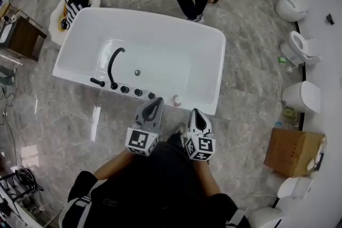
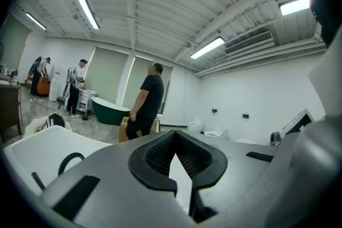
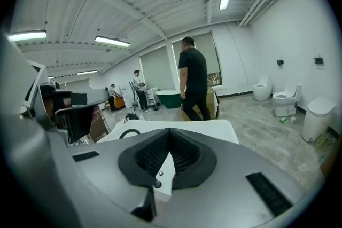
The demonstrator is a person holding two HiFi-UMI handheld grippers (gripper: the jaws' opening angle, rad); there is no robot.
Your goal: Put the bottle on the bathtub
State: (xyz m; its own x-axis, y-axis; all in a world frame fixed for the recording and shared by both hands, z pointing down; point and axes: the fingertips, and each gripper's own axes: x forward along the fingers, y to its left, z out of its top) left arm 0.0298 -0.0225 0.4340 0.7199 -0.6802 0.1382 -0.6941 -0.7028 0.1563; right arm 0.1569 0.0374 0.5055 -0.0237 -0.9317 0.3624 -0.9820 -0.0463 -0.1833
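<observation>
Placement reads as complete. The small pale pinkish bottle (image 1: 176, 100) stands upright on the near rim of the white freestanding bathtub (image 1: 209, 40). It is just right of the row of black round knobs (image 1: 131, 91) and well right of the black arched faucet (image 1: 114, 63). You likely chose that ledge because it is the flat, fitted side of the rim and the part closest to you. Your left tongs (image 1: 154, 105) are pinched together at the tips with nothing between the pads. Your right tongs (image 1: 195, 116) are the same, closed and empty. Both sit close to your body on the near side of the rim, apart from the bottle and aimed across the tub. I judge this a parked pose that keeps the tongs clear so nothing knocks the bottle. Bottle appearance: short, rounded, whitish-pink body; cap and label too small to make out. No lean is visible. It looks light and easily tipped, though its footing on the rim seems sound.
</observation>
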